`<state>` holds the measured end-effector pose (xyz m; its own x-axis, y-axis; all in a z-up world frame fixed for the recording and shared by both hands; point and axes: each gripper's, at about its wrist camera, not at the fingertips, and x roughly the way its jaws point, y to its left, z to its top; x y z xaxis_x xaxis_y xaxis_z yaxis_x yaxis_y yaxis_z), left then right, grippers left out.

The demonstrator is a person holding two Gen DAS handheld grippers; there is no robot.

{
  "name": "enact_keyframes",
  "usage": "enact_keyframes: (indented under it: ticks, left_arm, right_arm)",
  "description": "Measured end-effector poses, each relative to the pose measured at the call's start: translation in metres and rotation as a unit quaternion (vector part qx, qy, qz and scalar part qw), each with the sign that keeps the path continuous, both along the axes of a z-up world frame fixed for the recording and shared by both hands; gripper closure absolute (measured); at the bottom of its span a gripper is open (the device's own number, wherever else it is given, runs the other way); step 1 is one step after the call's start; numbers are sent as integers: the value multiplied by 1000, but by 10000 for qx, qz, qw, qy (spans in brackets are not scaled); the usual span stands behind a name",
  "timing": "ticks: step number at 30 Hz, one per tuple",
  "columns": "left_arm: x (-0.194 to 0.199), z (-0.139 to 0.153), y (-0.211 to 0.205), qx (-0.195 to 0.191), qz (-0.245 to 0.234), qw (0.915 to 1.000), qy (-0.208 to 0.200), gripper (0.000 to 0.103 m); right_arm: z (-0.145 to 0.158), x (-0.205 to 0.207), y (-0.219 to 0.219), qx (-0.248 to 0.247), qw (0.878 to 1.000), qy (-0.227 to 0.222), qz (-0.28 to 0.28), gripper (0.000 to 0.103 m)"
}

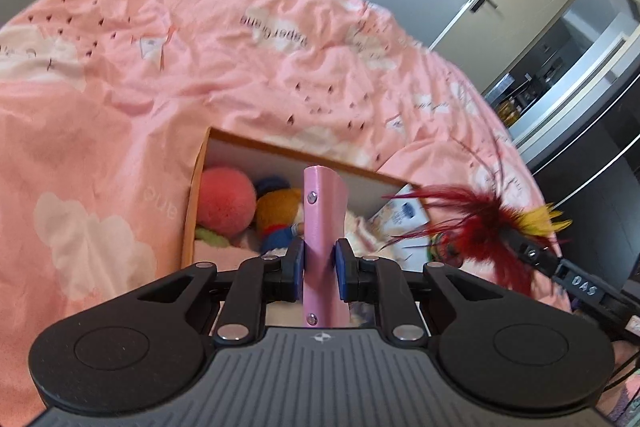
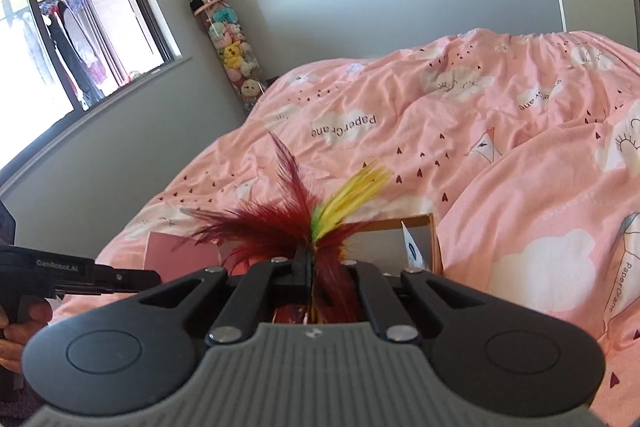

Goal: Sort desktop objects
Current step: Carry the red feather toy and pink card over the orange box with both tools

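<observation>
Two pairs of hand-held tongs are shown above a bed covered with a pink quilt, on which an open cardboard box is set near the near edge. The left tongs are pressed onto a pink folder, which is held upright between the blue pads by its riveted spine edge, directly over the box. The right tongs are pressed fully together on the base of a feather toy, whose red and yellow plumes stand up above the closed tips; in the left wrist view the same toy is seen beside the far right corner of the box. Inside the box a pink ball, a stuffed doll and a white packet are visible. The folder is judged to be light, thin and fairly stiff, with a smooth and probably slippery face; a hold across the reinforced spine is judged the soundest, since the free cover could flex or swing. The feather toy is judged to be very light, soft and easily crushed, so the firm base, not the plumes, is the place to be gripped. Both things are judged to be about to be lowered into the box. The person's hand is partly seen on the left tongs' handle at the left margin of the right wrist view.
</observation>
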<state>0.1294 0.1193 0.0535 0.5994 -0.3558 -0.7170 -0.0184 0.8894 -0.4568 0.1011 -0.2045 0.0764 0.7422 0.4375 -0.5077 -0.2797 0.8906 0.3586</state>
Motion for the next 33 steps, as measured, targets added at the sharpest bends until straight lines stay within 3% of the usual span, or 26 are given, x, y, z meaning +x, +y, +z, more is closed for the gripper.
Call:
enact_keyframes:
  ticks: [3, 9, 12, 16, 20, 25, 33]
  left_arm:
    - [9, -20, -3, 304, 19, 9988, 389, 85]
    - [17, -31, -14, 1239, -18, 9895, 749, 85]
    - [20, -30, -26, 1680, -144, 9828, 754, 85]
    - [23, -31, -35, 1961, -186, 9771, 803, 85]
    - [18, -28, -40, 2541, -153, 9648, 666, 85]
    - [21, -29, -36, 2122, -302, 9735, 795, 85]
    - [34, -49, -35, 1869, -515, 9771, 882, 85]
  right_arm:
    - [-9, 5, 3, -73, 9999, 112, -29, 100]
    - [-17, 12, 7, -118, 9997, 208, -9, 100]
    - [-17, 13, 10, -144, 9997, 187, 17, 100]
    - [-17, 12, 10, -161, 9997, 178, 27, 100]
    - [-19, 11, 7, -240, 9995, 191, -44, 100]
    - [-22, 12, 6, -231, 9995, 207, -90, 100]
    - [-23, 10, 4, -384, 9989, 191, -172, 100]
